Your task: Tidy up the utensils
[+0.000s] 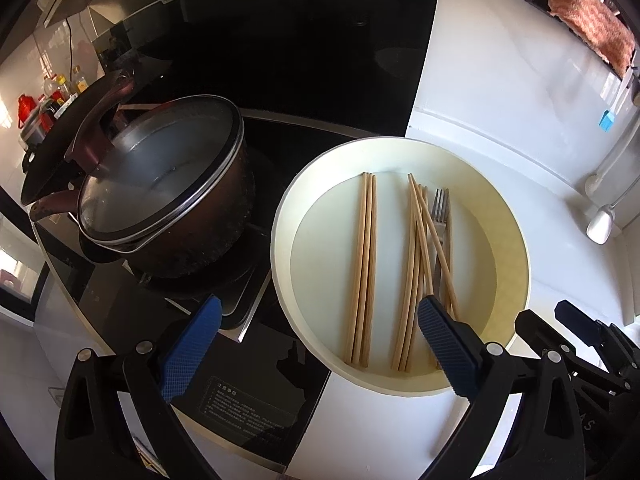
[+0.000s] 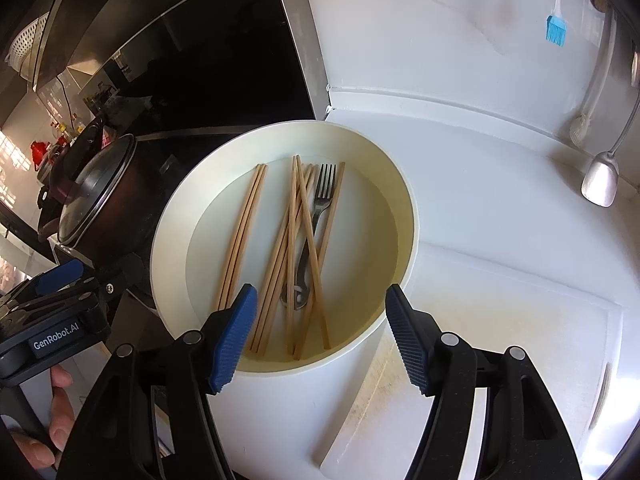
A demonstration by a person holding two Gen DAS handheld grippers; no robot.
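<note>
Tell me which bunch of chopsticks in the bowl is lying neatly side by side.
The smaller bunch of chopsticks on the pot's side of the bowl. They lie parallel and apart, while the other chopsticks cross one another over the fork.

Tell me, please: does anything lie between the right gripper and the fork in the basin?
Yes. Several chopsticks lie crossed over the fork inside the basin, covering its handle. The open right gripper hovers near the basin's front rim.

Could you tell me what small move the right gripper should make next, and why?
Probably lower the open right gripper onto the crossed chopsticks and lift one away. They lie tangled over the fork in the white bowl, while the neat chopsticks beside them are already aligned. The left gripper is open too, holding nothing.
</note>
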